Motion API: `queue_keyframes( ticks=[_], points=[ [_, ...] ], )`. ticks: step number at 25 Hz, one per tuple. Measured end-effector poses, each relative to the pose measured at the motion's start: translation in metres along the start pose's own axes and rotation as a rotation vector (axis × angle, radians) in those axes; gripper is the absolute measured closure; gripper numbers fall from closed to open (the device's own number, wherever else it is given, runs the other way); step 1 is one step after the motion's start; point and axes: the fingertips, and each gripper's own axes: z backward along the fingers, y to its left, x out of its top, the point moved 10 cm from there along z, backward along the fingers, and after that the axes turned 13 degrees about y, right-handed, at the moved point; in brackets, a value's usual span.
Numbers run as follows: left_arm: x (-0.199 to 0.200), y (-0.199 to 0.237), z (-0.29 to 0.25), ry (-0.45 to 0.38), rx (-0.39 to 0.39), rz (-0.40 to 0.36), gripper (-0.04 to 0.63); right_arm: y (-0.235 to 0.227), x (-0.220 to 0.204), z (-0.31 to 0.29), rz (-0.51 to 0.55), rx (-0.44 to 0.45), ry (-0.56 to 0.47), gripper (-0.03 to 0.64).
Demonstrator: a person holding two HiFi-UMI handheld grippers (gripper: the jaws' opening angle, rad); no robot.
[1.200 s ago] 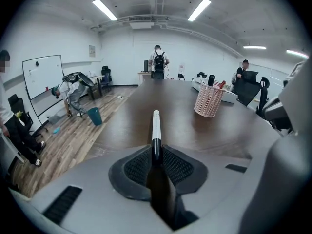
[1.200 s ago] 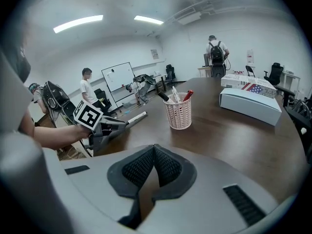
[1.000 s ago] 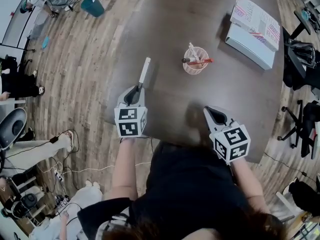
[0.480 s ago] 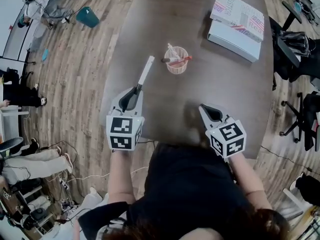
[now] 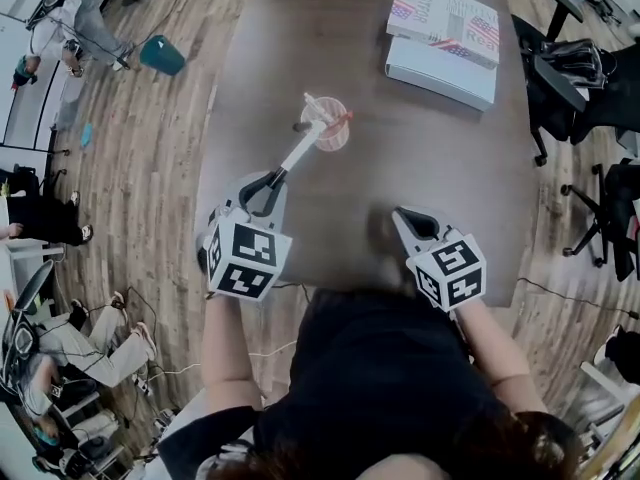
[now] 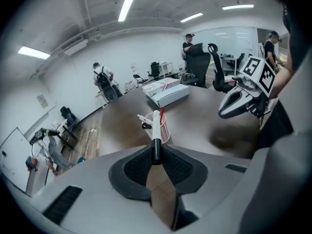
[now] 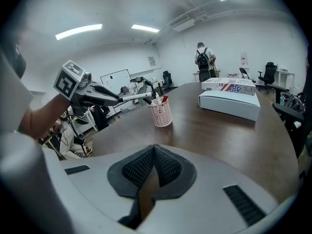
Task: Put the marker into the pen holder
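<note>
The left gripper (image 5: 268, 183) pinched the black end of a white marker (image 5: 300, 153) between its pads, with the jaws only slightly apart (just the marker's width). It was held above the table (image 5: 420, 158) near the left edge. The marker slanted up and away from the jaws, and its far tip reached the rim of the pink mesh pen holder (image 5: 332, 134). Whether the tip touched the rim could not be told. The pen holder stood upright on the left half of the table and already held a red pen and some white ones. The right gripper (image 5: 408, 218) hung over the near edge of the table with its jaws pressed together on nothing. A white box (image 5: 440, 68) with printed sheets on top lay toward the far right corner, well apart from the pen holder.
</note>
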Motion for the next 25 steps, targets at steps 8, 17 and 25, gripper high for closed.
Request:
queue_keyframes(
  ticks=[8,17,25],
  points=[
    [0.033,0.002,-0.013,0.126,0.003,-0.233,0.514,-0.007,-0.008,0.007,-0.027,-0.015,-0.004,0.598],
    [0.051,0.009,-0.02,0.247,0.036,-0.429,0.514,-0.013,-0.012,0.009,-0.057,-0.03,-0.006,0.598],
    [0.065,0.011,-0.03,0.33,0.041,-0.58,0.514,-0.012,-0.011,0.003,-0.057,-0.024,-0.004,0.598]
  ],
)
